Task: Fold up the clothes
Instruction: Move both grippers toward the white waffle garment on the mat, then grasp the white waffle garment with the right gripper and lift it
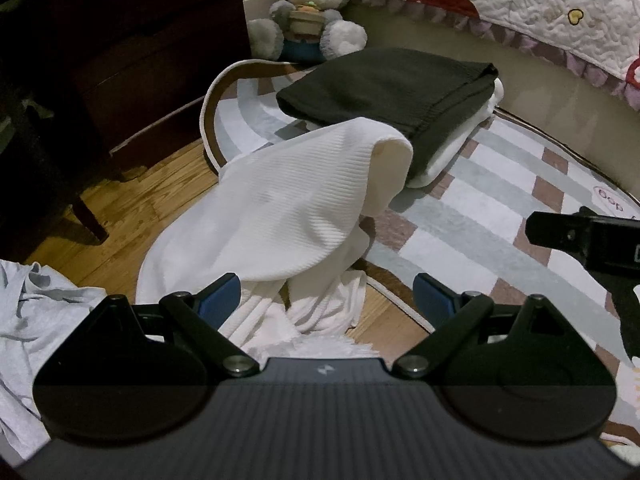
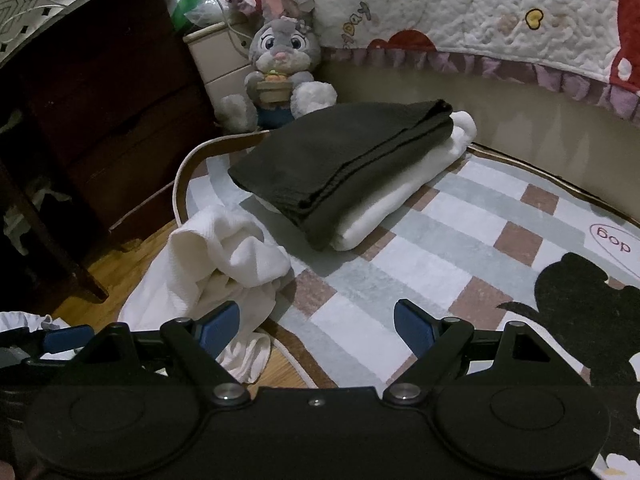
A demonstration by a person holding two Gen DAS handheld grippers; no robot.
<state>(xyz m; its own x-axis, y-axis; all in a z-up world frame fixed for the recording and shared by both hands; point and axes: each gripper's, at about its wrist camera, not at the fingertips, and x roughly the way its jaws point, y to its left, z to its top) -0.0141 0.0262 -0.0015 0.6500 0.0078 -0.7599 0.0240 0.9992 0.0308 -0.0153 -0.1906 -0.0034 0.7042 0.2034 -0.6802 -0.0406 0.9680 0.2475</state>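
A crumpled white ribbed garment [image 1: 280,224] lies half on the rug's edge and half on the wood floor; it also shows in the right wrist view [image 2: 224,264]. Behind it sits a stack: a folded dark garment [image 1: 392,92] [image 2: 340,160] on a folded white garment [image 1: 452,148] [image 2: 400,196]. My left gripper [image 1: 326,300] is open just above the near end of the white garment, holding nothing. My right gripper [image 2: 316,328] is open and empty over the rug, to the right of the white garment; it shows at the right edge of the left wrist view [image 1: 592,240].
A checked rug [image 2: 460,248] covers the floor. A grey plush rabbit [image 2: 280,68] sits at the back against a bed with a quilted cover [image 2: 480,12]. A dark wooden cabinet [image 2: 100,100] stands at left. A light blue garment [image 1: 28,320] lies on the wood floor, near left.
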